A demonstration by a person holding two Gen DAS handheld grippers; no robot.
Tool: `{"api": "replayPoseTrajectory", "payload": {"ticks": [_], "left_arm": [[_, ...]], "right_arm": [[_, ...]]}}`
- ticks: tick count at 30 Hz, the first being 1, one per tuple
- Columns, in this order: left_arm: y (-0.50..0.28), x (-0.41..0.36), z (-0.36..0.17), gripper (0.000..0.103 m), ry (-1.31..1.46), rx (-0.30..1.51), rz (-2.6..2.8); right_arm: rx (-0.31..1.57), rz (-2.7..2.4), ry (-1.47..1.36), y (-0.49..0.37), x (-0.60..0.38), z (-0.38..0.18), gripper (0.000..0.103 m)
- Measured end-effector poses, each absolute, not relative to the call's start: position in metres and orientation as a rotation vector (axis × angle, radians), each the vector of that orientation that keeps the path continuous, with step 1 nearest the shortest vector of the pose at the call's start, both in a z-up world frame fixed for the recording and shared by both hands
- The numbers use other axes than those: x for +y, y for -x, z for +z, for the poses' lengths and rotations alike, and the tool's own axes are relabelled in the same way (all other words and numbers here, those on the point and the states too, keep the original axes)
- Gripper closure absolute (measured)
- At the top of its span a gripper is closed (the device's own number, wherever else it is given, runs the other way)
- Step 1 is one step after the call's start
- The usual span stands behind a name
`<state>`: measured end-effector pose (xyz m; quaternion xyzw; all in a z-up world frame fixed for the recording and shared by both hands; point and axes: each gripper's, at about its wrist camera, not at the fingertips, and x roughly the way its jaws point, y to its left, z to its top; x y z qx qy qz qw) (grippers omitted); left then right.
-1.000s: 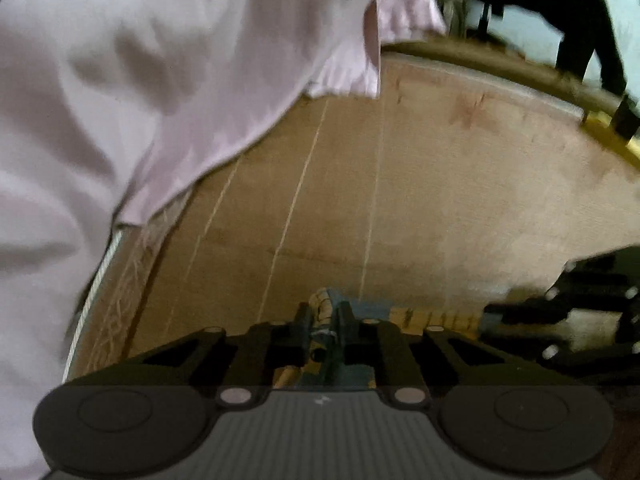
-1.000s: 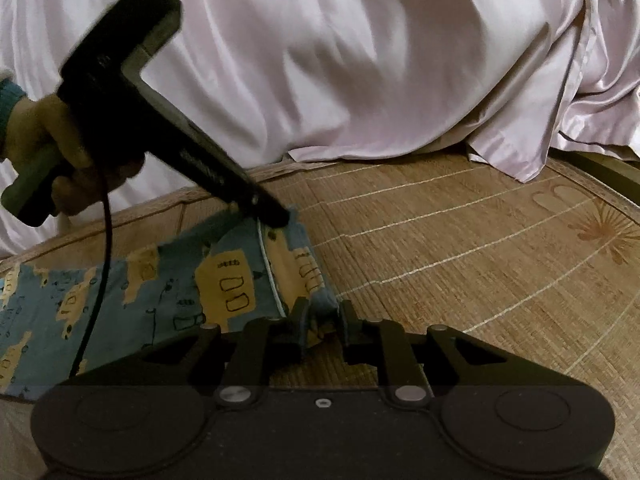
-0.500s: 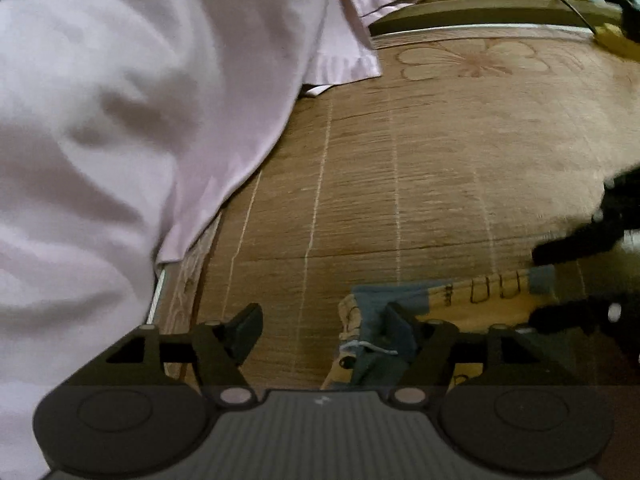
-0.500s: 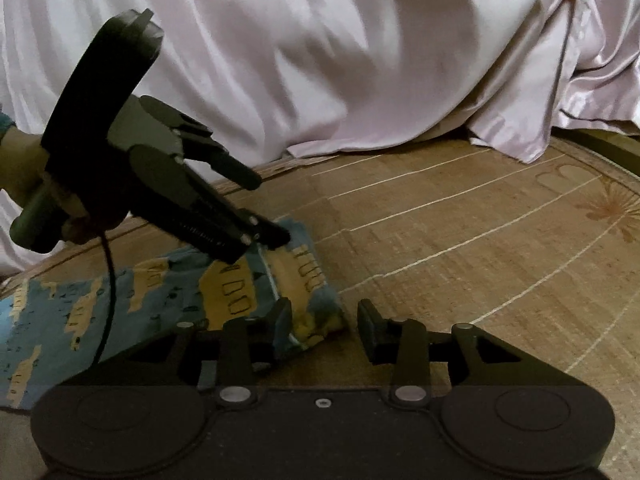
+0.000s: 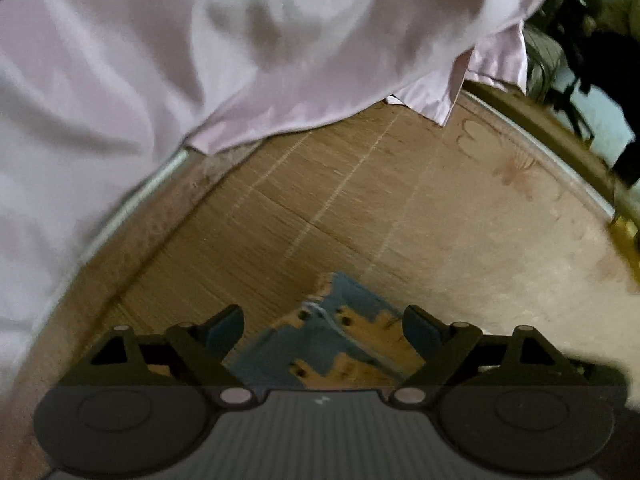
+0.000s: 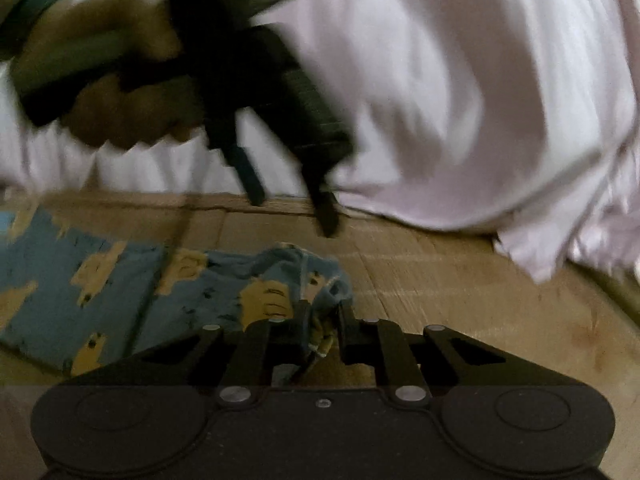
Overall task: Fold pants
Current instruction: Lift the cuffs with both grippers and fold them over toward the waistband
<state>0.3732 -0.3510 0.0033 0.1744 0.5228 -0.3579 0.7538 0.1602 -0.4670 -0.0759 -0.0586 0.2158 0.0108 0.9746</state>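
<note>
Blue pants (image 6: pixel 120 280) with a yellow print lie flat on the woven mat (image 6: pixel 460 300), stretching left in the right wrist view. Their bunched near end sits between the narrow fingers of my right gripper (image 6: pixel 324 320), which is shut on that edge. My left gripper (image 5: pixel 322 324) is open and hovers just above the pants (image 5: pixel 332 344), with fabric showing below the gap and nothing held. In the right wrist view the left gripper (image 6: pixel 292 210) shows blurred and raised above the mat, held by a hand (image 6: pixel 120 120).
A pale pink satin sheet (image 5: pixel 200 60) is heaped along the far side of the mat (image 5: pixel 440 220) and overhangs its edge. The same pink sheet (image 6: pixel 480 100) fills the back. Dark furniture (image 5: pixel 600 80) stands beyond the mat's right rim.
The left gripper opened, let go of the pants and lifted away. The right gripper opened half a second ago and has now shut again on the pants' bunched edge.
</note>
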Motion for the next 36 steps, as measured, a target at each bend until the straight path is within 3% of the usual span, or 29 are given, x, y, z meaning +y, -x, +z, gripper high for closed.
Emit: {"api": "replayPoseTrajectory", "payload": {"ticks": [8,12,14,16,17,19,21,24,26,29,30,34,36], "left_arm": [[-0.373,-0.383,-0.018,0.014,-0.376,1.313,-0.709],[-0.365,-0.402,-0.028,0.02,-0.468,1.329,-0.671],[-0.361,-0.41,-0.033,0.029,-0.525,1.338,-0.64],[-0.357,-0.416,-0.036,0.053,-0.584,1.343,-0.618],[-0.356,-0.419,-0.038,0.059,-0.595,1.351,-0.617],[-0.357,-0.42,-0.04,0.079,-0.575,1.388,-0.624],[-0.358,-0.419,-0.04,0.088,-0.564,1.401,-0.625],[-0.357,-0.417,-0.033,0.09,-0.555,1.373,-0.615],[-0.356,-0.414,-0.028,0.091,-0.551,1.352,-0.609],[-0.358,-0.41,-0.021,0.091,-0.514,1.342,-0.606],[-0.359,-0.408,-0.019,0.091,-0.492,1.348,-0.605],[-0.365,-0.398,-0.012,0.092,-0.392,1.371,-0.606],[-0.365,-0.396,-0.009,0.092,-0.362,1.375,-0.607]], "right_arm": [[0.4,0.073,0.3,-0.152,-0.437,-0.081,0.089],[0.399,0.089,0.332,-0.148,-0.431,-0.081,0.089],[0.399,0.094,0.341,-0.147,-0.429,-0.082,0.089],[0.398,0.098,0.345,-0.146,-0.428,-0.081,0.089],[0.397,0.099,0.348,-0.146,-0.427,-0.081,0.089],[0.394,0.101,0.353,-0.146,-0.426,-0.081,0.089],[0.392,0.101,0.356,-0.145,-0.426,-0.08,0.089],[0.393,0.088,0.335,-0.145,-0.43,-0.079,0.088],[0.397,0.068,0.303,-0.145,-0.433,-0.079,0.082],[0.425,0.05,0.21,-0.149,-0.443,-0.077,0.05],[0.439,0.053,0.17,-0.15,-0.447,-0.077,0.047],[0.488,0.07,0.027,-0.157,-0.461,-0.078,0.046],[0.497,0.079,-0.036,-0.158,-0.467,-0.078,0.054]]}}
